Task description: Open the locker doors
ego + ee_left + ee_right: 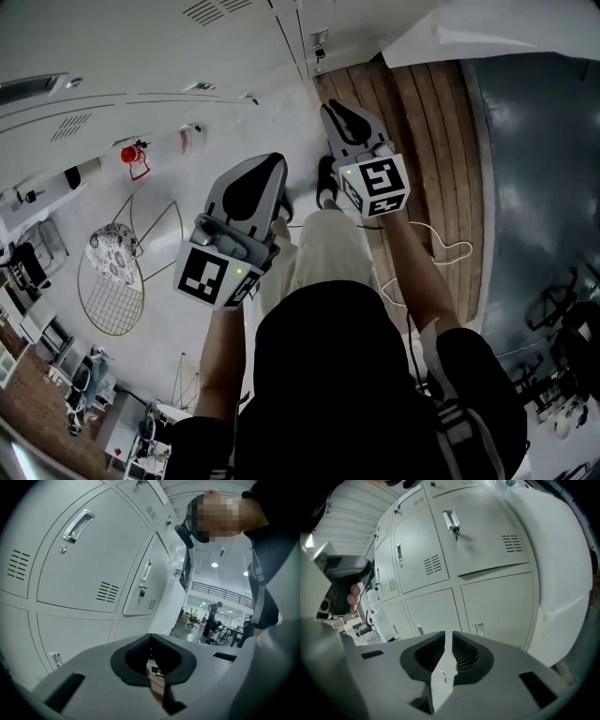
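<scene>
Lockers: a grey bank point(487, 602) fills the right gripper view, with narrow seams between the doors.
Floor: pale point(187, 169), with a wooden strip point(431, 141) beside it.
Room: an open hall point(211, 616) lies past the lockers' end.
Upper door point(487, 541): its handle point(451, 521) has a key hanging from it.
Right gripper point(448, 634): jaws a narrow slit apart, holding nothing, facing the lower doors and not touching them.
Left gripper point(150, 637): jaws closed tip to tip, empty, beside the lockers.

We're in a big open workplace hall, office-like: a wall of grey metal lockers point(487, 541) ahead of the right fingers point(466, 656), and past the left fingers point(133, 659), desks point(231, 631), ceiling lights point(214, 565) and a railed mezzanine point(220, 592).
</scene>
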### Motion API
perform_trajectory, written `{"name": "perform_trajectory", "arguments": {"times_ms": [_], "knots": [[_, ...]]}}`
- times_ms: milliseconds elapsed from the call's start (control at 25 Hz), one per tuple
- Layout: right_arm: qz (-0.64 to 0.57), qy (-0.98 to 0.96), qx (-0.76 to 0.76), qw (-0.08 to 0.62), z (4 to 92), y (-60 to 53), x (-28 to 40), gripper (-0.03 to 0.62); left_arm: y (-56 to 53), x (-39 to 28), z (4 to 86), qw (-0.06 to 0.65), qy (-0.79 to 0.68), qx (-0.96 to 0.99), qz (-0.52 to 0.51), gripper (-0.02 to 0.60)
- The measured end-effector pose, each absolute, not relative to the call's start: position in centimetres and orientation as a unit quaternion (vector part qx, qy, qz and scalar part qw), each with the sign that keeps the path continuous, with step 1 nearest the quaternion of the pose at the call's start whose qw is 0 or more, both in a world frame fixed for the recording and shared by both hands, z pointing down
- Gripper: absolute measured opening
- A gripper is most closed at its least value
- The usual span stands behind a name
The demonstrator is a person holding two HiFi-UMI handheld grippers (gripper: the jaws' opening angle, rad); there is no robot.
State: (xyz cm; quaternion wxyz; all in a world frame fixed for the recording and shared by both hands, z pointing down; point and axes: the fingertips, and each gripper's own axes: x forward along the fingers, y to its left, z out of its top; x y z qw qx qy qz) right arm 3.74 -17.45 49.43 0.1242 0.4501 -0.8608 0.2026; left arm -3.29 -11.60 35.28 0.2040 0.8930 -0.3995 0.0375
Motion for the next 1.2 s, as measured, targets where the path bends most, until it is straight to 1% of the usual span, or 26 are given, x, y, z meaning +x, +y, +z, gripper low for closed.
{"name": "perform_trajectory", "arguments": {"times_ms": [240,320,520,640,720,840,920,1040,1200], "knots": [[0.201,-0.859,0.450,0.136,53.0,-20.8,3.7,0.043,-12.1,-3.4,36.3,0.206,-0.416,0.885,0.042,0.017],[0.201,-0.859,0.449,0.144,54.1,-22.1,3.4,0.061,-12.2,-3.6,36.6,0.204,-0.422,0.882,0.045,0.017],[0.205,-0.857,0.442,0.166,56.8,-24.7,2.8,0.080,-12.4,-4.2,37.0,0.213,-0.434,0.874,0.043,0.018],[0.203,-0.857,0.439,0.180,58.3,-26.0,2.5,0.110,-12.6,-4.3,37.4,0.224,-0.437,0.870,0.046,0.017],[0.202,-0.855,0.439,0.188,59.3,-27.0,2.4,0.117,-12.8,-4.4,37.7,0.224,-0.437,0.870,0.048,0.017],[0.202,-0.853,0.438,0.201,60.6,-28.1,2.1,0.151,-13.0,-4.7,37.9,0.221,-0.440,0.869,0.048,0.018],[0.201,-0.851,0.438,0.211,61.4,-28.7,1.9,0.162,-13.0,-4.7,38.0,0.233,-0.440,0.866,0.050,0.018],[0.200,-0.846,0.443,0.220,62.3,-29.6,1.8,0.200,-13.1,-5.1,38.1,0.227,-0.444,0.866,0.046,0.017],[0.199,-0.843,0.446,0.227,62.9,-30.6,1.8,0.223,-12.9,-5.5,38.4,0.235,-0.448,0.861,0.048,0.017]]}}
